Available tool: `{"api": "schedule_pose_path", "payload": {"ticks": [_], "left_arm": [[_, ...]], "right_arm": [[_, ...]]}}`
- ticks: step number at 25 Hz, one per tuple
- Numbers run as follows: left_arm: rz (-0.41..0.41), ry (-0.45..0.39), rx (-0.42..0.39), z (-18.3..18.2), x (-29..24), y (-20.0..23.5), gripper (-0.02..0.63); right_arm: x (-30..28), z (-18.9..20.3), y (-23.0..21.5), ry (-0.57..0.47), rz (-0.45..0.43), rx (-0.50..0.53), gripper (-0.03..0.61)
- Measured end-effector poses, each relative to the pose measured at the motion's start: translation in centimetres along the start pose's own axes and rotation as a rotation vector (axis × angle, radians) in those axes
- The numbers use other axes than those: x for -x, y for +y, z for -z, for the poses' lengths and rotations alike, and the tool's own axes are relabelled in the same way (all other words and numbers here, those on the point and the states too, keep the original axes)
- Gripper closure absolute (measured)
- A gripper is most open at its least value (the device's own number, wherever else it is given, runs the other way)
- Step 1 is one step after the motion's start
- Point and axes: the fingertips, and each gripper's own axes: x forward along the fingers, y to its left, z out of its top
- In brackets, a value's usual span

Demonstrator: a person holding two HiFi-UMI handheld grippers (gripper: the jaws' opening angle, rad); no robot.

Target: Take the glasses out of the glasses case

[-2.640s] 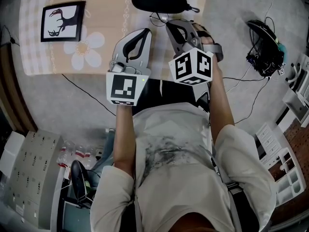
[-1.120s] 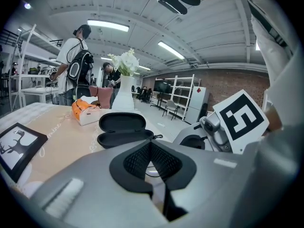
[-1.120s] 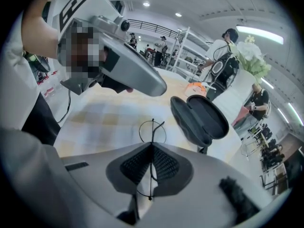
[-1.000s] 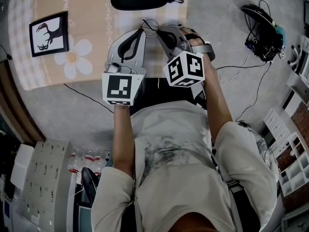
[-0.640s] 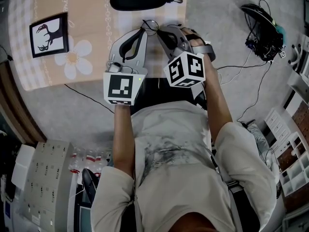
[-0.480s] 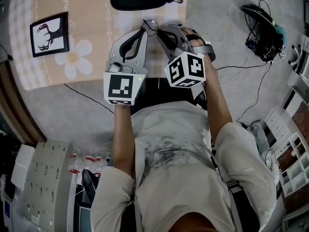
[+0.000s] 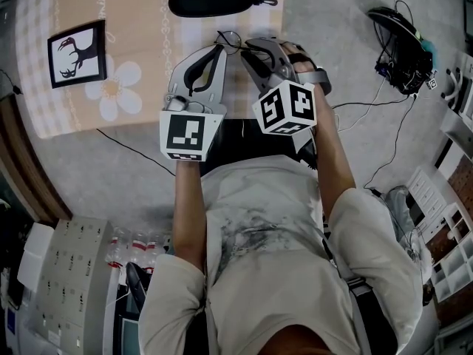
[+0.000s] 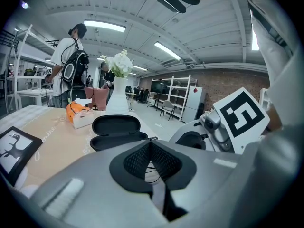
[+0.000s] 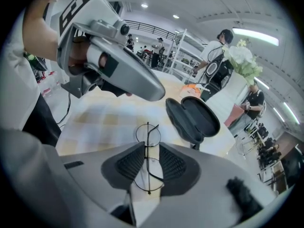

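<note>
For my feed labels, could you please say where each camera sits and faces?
Head view: head-mounted, facing down at the table; torso, arms, left tongs, right tongs show.
Left gripper view: on left tongs, facing the open case; right tongs show.
Right gripper view: on right tongs gripping glasses; left tongs show.
Shared: the case.

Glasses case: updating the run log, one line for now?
glasses case: open, on table | glasses: out, right gripper shut on them | left gripper: shut

The glasses case point(image 7: 211, 2) is black, the glasses point(image 9: 147, 156) dark-rimmed; the tablecloth point(image 7: 140, 21) is beige checked, seemingly white-flowered; the deer picture point(image 7: 76, 52) black-and-white.
</note>
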Motion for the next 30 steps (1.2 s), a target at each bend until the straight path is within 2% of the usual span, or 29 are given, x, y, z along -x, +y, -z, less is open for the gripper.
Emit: {"api": "schedule_pose_path", "payload": {"ticks": [7,14,20,30], "left_arm": [[0.009,-0.017,-0.018,-1.1,0.2,-0.4,0.605],[0.026,-0.039,-0.042,-2.7,0.3,-1.0,0.606],[0.044,-0.063,-0.068,-4.3,0.7,-1.6,0.606],[0.06,-0.148,-0.05,-8.1,3.3,-2.3,0.606]], "right_arm": [[1.6,-0.9,-1.3,-0.032,0.063,-0.01,0.483],[4.2,-1.8,-2.8,-0.063,0.146,-0.027,0.548],[6.9,-2.7,-3.9,-0.091,0.208,-0.046,0.56],[13.4,-4.8,-6.4,-0.235,0.31,-0.218,0.561]]}}
